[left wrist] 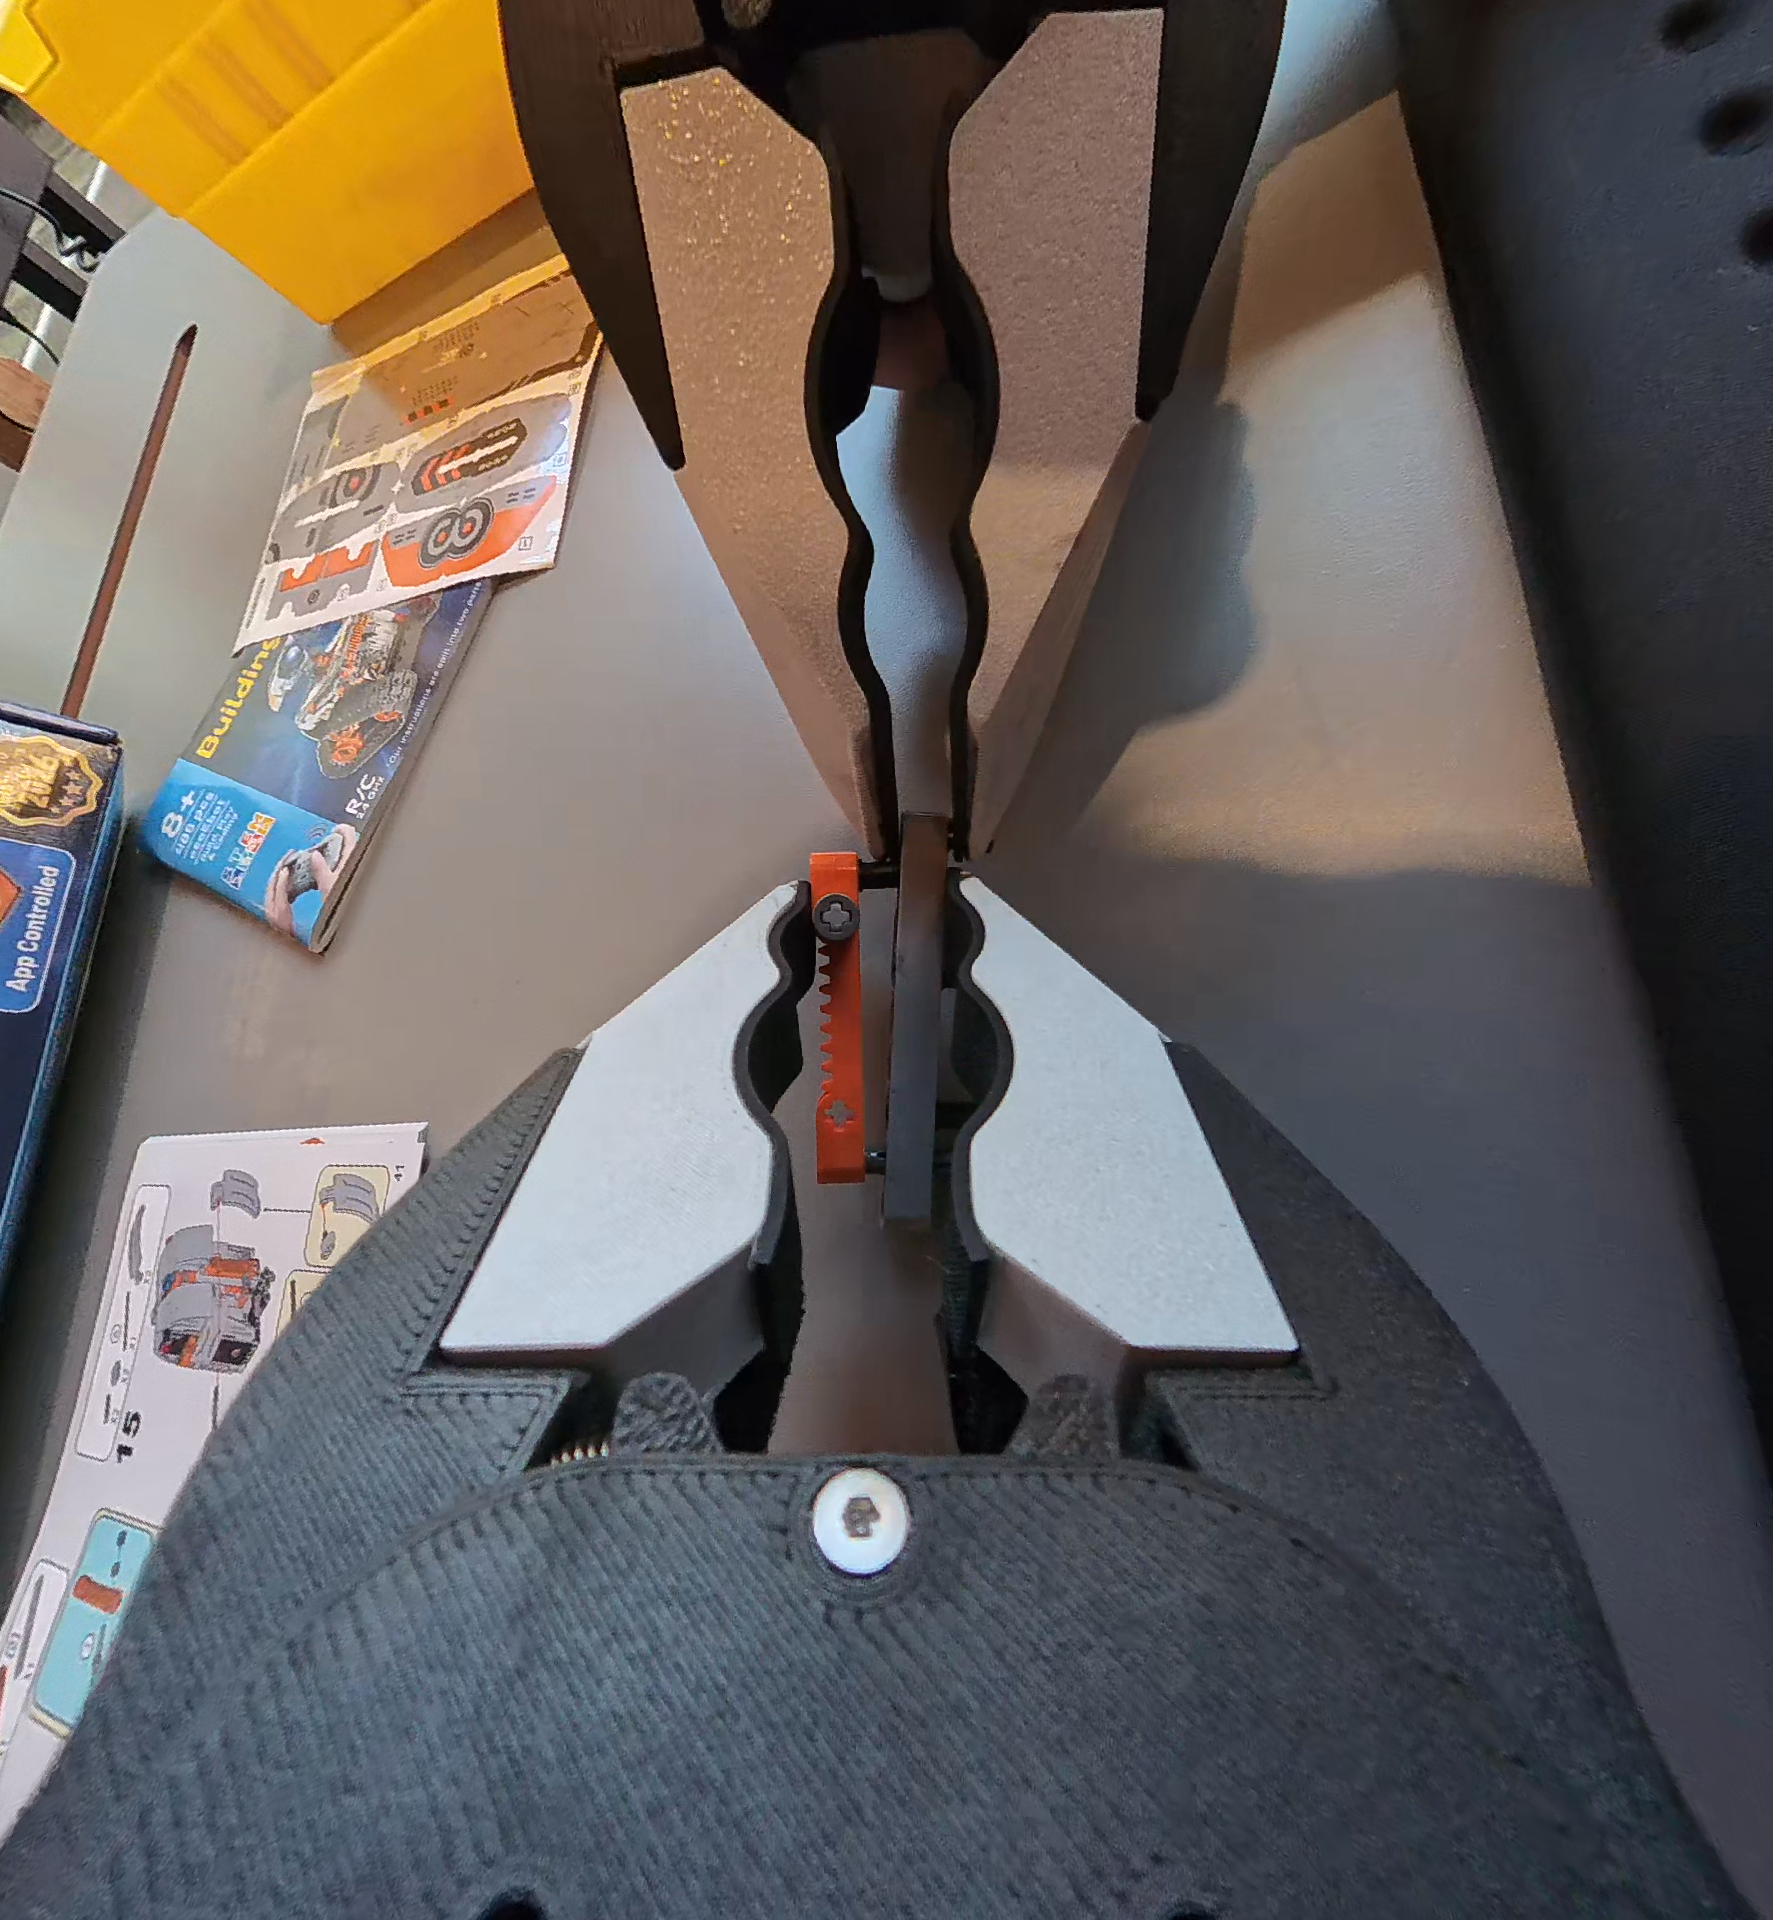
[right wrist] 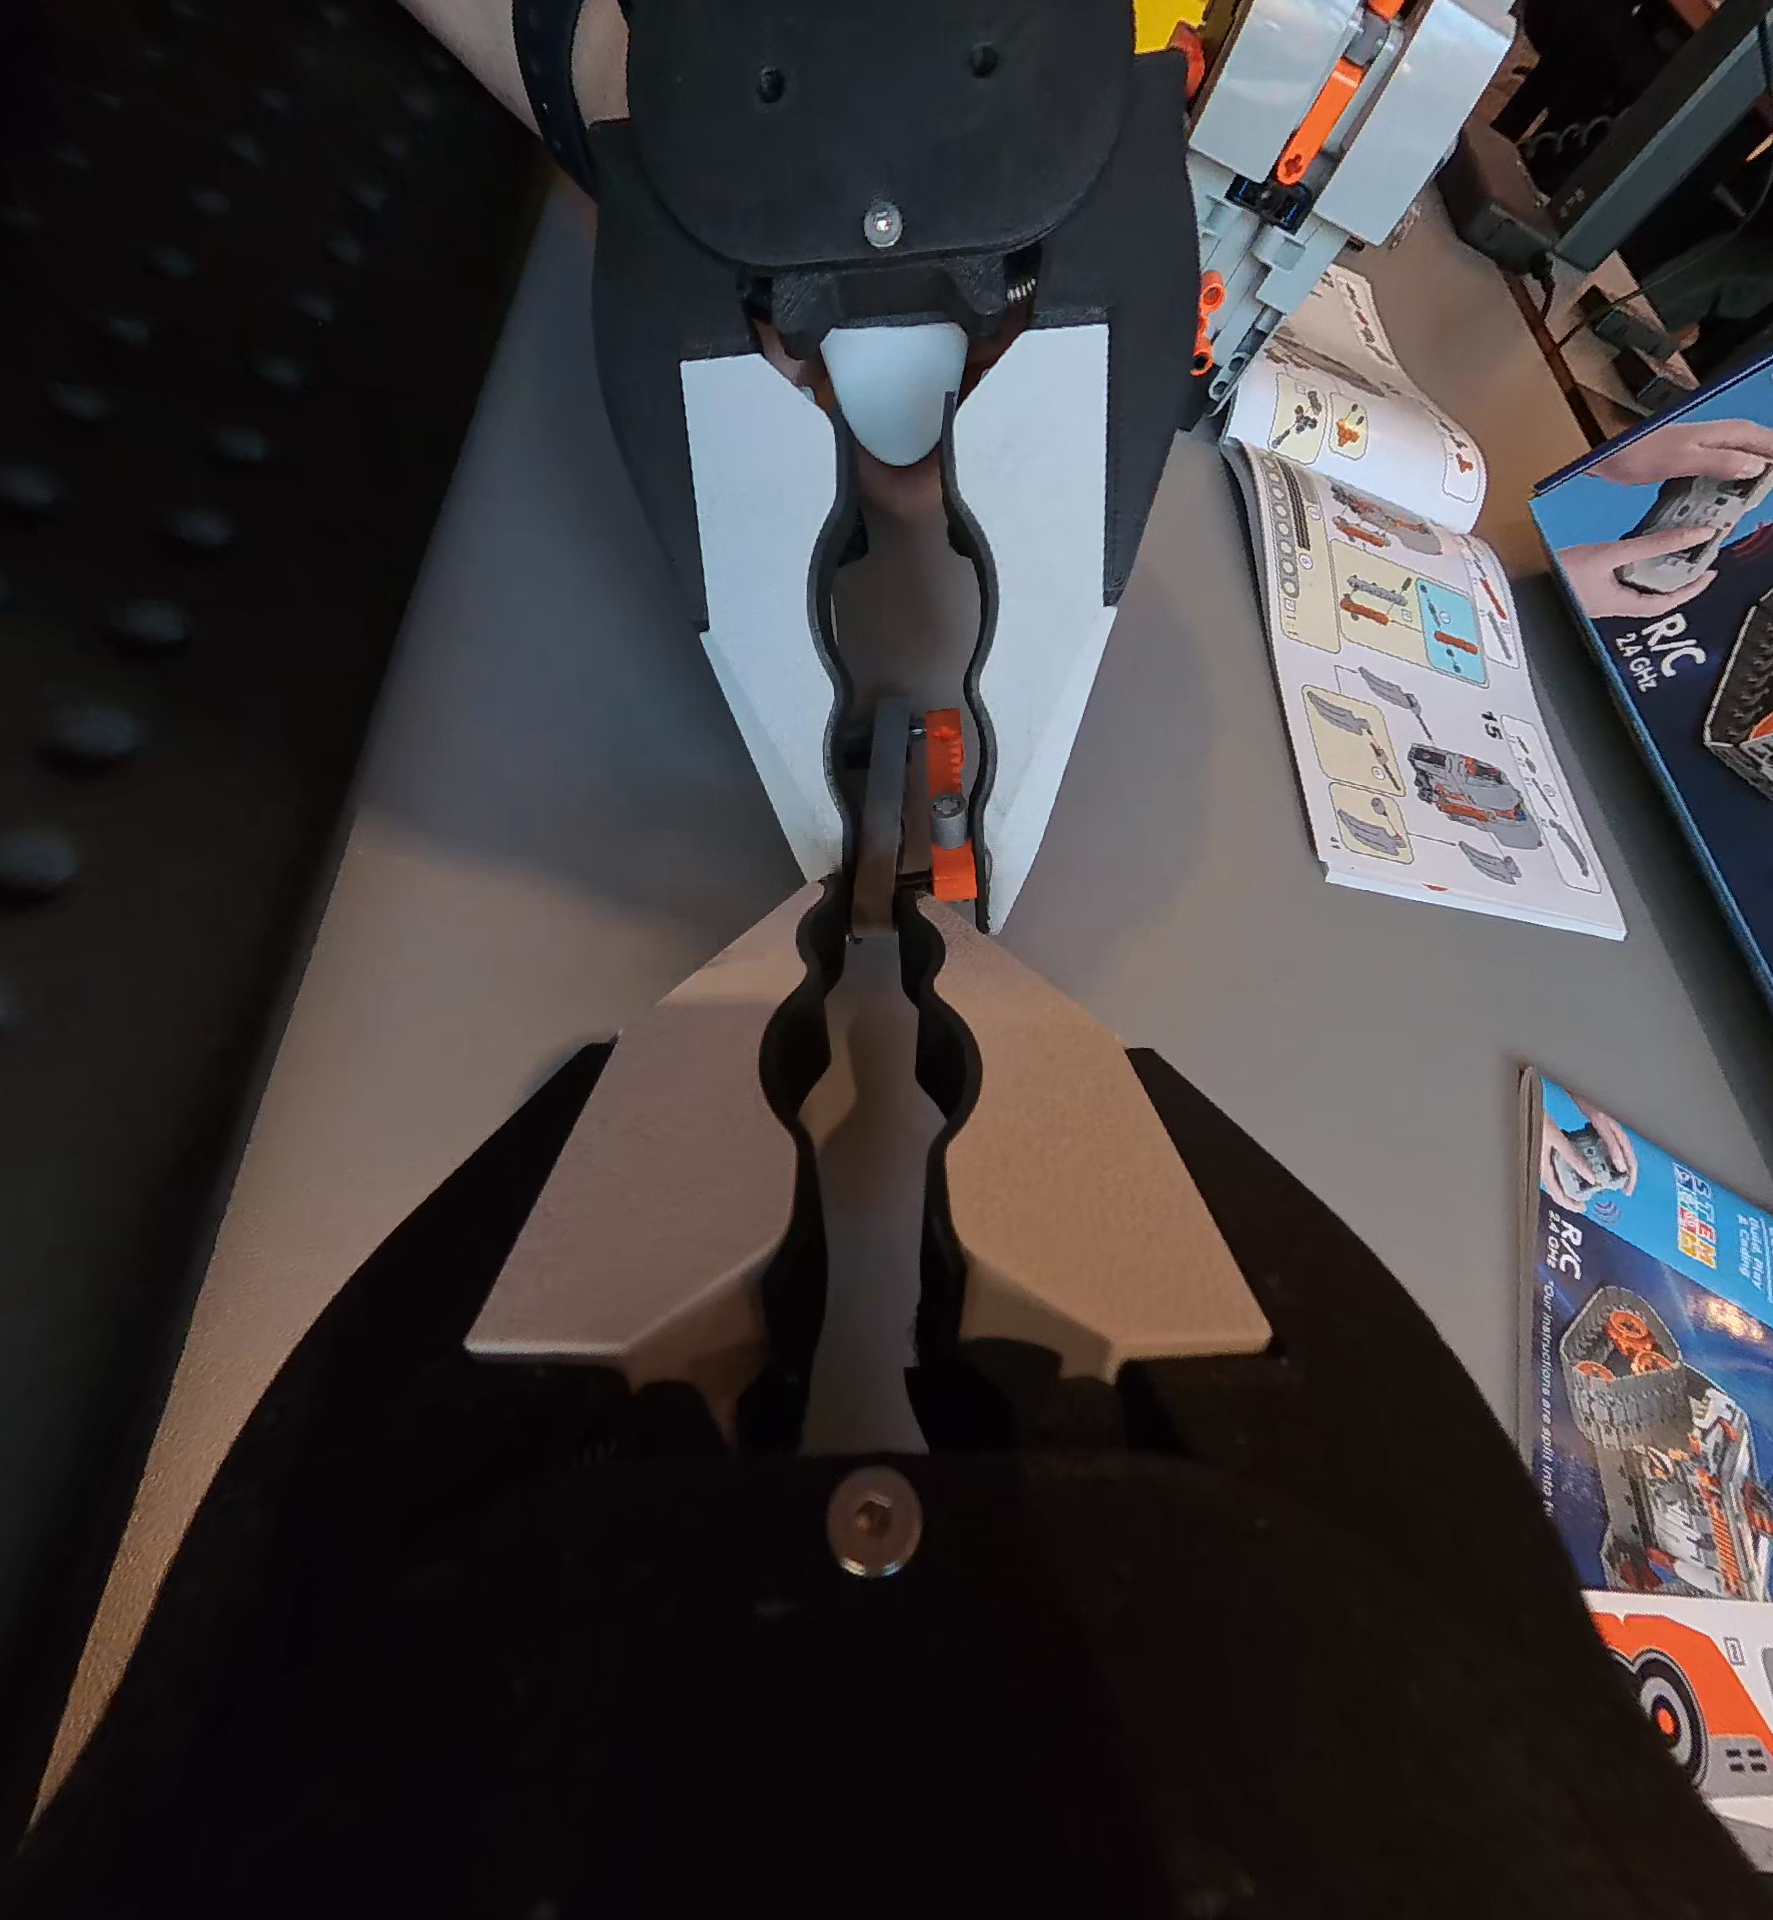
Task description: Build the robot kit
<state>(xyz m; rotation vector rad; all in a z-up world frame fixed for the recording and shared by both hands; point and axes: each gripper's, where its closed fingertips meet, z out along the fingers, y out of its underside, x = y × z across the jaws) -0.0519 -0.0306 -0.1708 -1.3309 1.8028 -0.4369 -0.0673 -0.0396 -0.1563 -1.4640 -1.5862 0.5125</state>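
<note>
Your left gripper (left wrist: 877, 914) and right gripper (right wrist: 871, 914) meet tip to tip above the grey table (left wrist: 570, 831), both jaws clamped on one dark beam (left wrist: 913, 1029) carrying an orange toothed rack (left wrist: 838, 1029).

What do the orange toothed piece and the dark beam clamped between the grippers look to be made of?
Orange rack: likely moulded plastic, with a smooth matte face, crisp teeth and cross-shaped holes. Dark beam: probably plastic too, flat with a dull sheen, though shadow leaves it uncertain.
</note>
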